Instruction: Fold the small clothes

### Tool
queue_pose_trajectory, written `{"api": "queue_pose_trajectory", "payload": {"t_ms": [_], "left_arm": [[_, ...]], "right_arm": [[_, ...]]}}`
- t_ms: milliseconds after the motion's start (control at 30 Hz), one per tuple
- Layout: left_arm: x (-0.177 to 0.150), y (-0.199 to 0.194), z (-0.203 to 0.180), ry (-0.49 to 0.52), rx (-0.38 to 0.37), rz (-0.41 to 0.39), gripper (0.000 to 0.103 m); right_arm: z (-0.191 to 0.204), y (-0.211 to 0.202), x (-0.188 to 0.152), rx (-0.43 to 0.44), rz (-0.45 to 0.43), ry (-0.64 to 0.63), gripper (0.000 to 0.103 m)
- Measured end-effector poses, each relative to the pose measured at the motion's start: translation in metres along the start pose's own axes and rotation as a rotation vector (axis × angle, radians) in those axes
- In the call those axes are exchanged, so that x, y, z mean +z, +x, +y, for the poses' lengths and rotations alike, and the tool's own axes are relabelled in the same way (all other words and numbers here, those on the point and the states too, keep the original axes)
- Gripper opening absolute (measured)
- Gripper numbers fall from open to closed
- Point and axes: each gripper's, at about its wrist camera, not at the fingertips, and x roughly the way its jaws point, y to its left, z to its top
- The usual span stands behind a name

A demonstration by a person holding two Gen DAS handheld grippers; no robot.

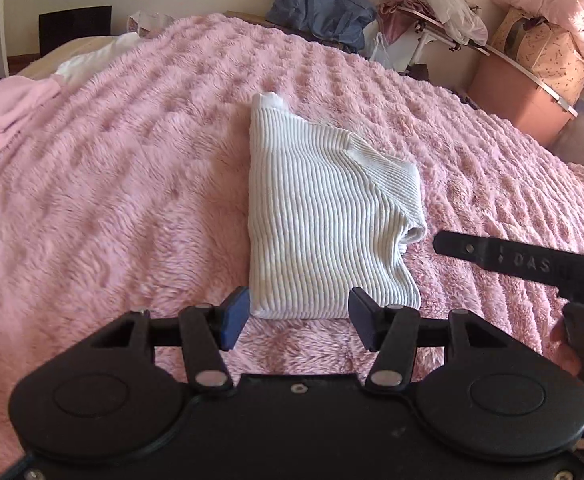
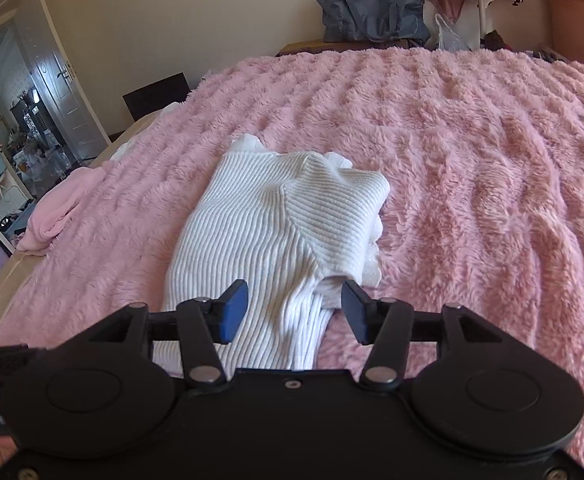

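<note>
Bedspread, pink, shaggy plush (image 1: 132, 184), fills both views; broad bare pile lies left, right and beyond the folded white ribbed knit top (image 1: 323, 216), which sits near mid-bed. Far edge of bed meets a wall w/ a blue-grey fabric bag (image 2: 371, 12) and pink storage boxes (image 1: 531, 92); a pale pink folded cloth (image 1: 8, 124) rests at the left edge. Top's long axis runs from near side to far side, frilled end pointing away, one sleeve folded across toward the right. Left gripper (image 1: 297, 318) hovers at the near hem, jaws wide, nothing between the pads. Right gripper (image 2: 293, 312) stands over the near right part, jaws apart, not pinching cloth. Near hem hidden by gripper bodies; hand (image 1: 571, 344) cut off at frame edge.
</note>
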Motion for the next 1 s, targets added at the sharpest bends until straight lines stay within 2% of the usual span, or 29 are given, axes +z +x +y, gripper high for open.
{"api": "queue_pose_trajectory", "payload": {"t_ms": [100, 267, 533, 600, 767, 900, 1000], "left_arm": [[0.005, -0.018, -0.001, -0.006, 0.044, -0.003, 0.058], [0.007, -0.049, -0.006, -0.037, 0.063, 0.006, 0.058], [-0.002, -0.088, -0.022, -0.037, 0.136, 0.038, 0.059], [-0.004, -0.094, -0.027, -0.016, 0.151, 0.041, 0.060], [-0.009, -0.102, -0.034, 0.002, 0.142, 0.070, 0.060], [-0.011, -0.105, -0.039, 0.030, 0.171, 0.072, 0.061], [-0.011, -0.106, -0.040, 0.036, 0.158, 0.072, 0.061]], "right_arm": [[0.011, -0.022, -0.013, -0.030, 0.027, 0.042, 0.066], [0.027, -0.052, -0.021, -0.040, 0.063, 0.052, 0.066], [0.058, -0.090, -0.027, -0.084, 0.107, -0.041, 0.069], [0.064, -0.097, -0.029, -0.085, 0.111, -0.064, 0.072], [0.071, -0.105, -0.030, -0.099, 0.127, -0.095, 0.074], [0.074, -0.110, -0.027, -0.121, 0.116, -0.112, 0.077], [0.077, -0.113, -0.026, -0.124, 0.104, -0.122, 0.079]]}}
